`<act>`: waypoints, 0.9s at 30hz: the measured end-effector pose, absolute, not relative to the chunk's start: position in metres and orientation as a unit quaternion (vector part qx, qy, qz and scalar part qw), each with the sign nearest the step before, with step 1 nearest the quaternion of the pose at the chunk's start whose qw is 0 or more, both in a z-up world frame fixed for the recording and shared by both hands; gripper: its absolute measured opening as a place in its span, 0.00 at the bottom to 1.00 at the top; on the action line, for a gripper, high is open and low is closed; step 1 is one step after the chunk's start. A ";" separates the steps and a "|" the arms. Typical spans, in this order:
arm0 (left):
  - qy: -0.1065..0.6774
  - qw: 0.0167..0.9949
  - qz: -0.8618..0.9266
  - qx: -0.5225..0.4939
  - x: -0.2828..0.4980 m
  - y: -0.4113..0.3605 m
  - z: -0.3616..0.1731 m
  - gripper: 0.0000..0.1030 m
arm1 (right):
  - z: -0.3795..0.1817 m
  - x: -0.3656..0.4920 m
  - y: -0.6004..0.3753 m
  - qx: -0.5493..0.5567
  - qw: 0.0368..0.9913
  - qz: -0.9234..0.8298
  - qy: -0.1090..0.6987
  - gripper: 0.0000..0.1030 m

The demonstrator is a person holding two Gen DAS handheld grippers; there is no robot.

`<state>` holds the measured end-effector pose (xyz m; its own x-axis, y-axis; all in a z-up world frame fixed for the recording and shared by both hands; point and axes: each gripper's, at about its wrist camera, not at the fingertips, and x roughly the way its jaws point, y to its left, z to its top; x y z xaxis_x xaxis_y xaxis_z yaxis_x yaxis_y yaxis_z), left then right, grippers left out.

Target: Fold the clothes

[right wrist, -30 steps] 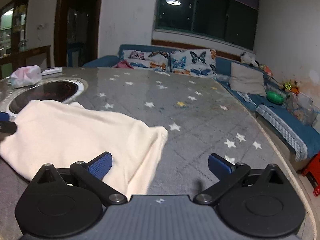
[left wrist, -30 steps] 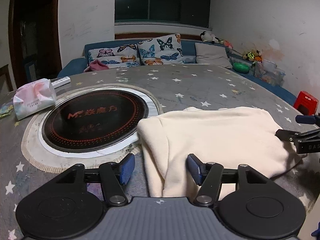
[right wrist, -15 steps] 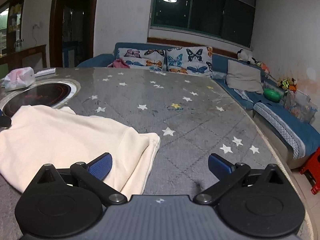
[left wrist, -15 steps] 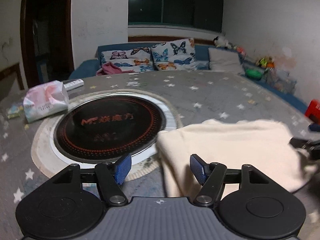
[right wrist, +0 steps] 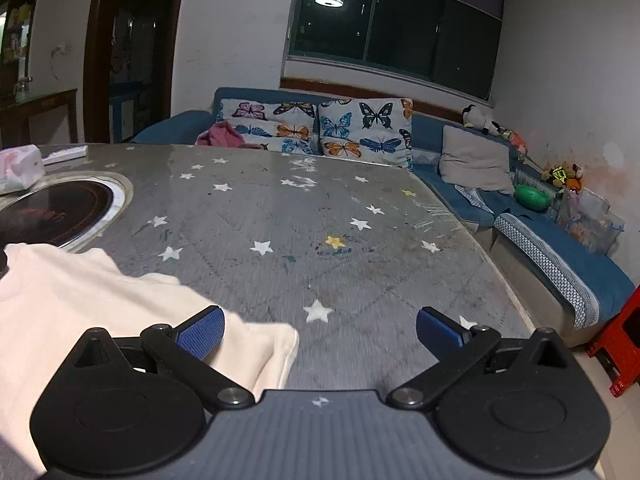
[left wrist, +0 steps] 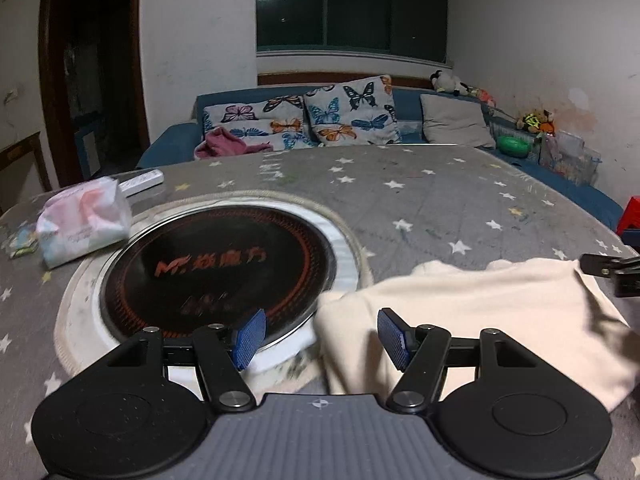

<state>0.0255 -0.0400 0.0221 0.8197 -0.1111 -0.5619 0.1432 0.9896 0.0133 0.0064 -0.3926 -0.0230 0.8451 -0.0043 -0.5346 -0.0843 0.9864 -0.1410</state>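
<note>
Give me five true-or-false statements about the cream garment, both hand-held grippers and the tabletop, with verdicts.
1. The left hand-held gripper is open. True.
2. The right hand-held gripper is clamped on the cream garment. False: its jaws are wide apart, holding nothing.
3. The garment lies on the star-patterned table. True.
4. The garment covers the whole round black cooktop. False: at most it reaches the cooktop's right edge.
5. A tissue pack sits left of the cooktop. True.
</note>
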 end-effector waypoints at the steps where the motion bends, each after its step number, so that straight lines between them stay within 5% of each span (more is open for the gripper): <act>1: 0.292 0.953 -0.066 0.031 0.029 -0.042 0.021 0.64 | -0.025 0.011 -0.391 -0.083 0.956 0.016 0.282 1.00; 27: 0.313 0.941 -0.112 0.056 0.075 -0.079 0.010 0.64 | -0.036 0.048 -0.345 -0.124 0.942 0.065 0.306 1.00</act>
